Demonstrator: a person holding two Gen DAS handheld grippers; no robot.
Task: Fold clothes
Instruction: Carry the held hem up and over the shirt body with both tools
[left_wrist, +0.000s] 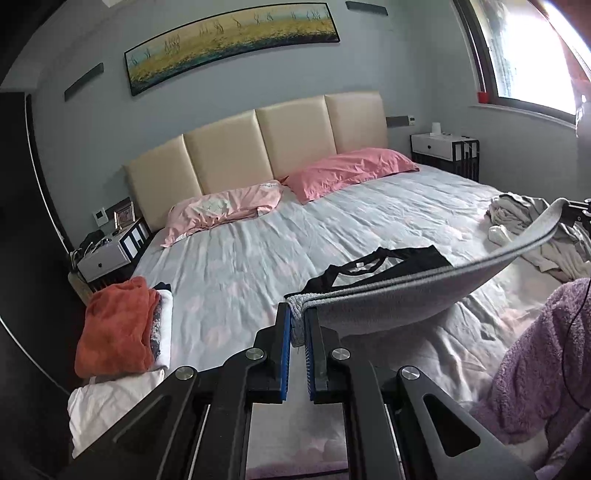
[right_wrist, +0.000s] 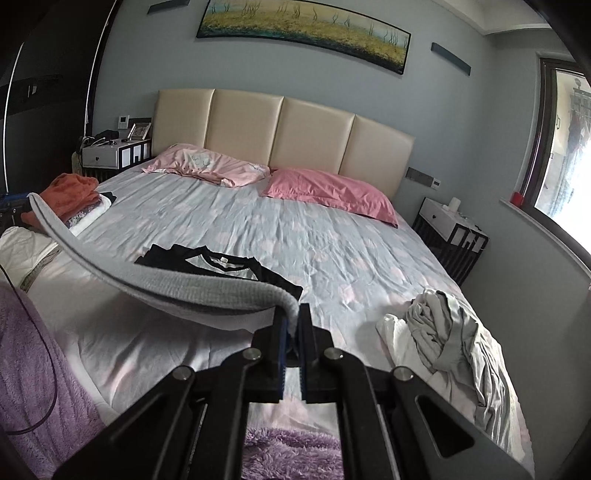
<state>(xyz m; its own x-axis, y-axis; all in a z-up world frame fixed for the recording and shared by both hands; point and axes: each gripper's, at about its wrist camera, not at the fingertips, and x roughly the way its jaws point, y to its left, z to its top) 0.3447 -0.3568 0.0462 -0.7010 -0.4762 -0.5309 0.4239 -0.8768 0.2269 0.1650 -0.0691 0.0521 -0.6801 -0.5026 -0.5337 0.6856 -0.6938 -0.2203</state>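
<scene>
Both the left tongs (left_wrist: 298, 314) and the right tongs (right_wrist: 292, 319) pinch a grey garment (left_wrist: 388, 302) above the bed (left_wrist: 240, 266), with a folded stack (left_wrist: 122, 328) at its left edge and an unfolded pile (right_wrist: 443, 332) at its right.

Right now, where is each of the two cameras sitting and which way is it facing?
Left wrist: on the left gripper, looking across the bed toward the headboard; its fingers pinch one end of the grey garment, with a purple fleece sleeve at the right edge.
Right wrist: on the right gripper, facing the same headboard from further right; its fingers pinch the garment's other end.
Shared: the grey garment slung between both grippers, the black shirt, the orange folded stack, the unfolded pile.
</scene>
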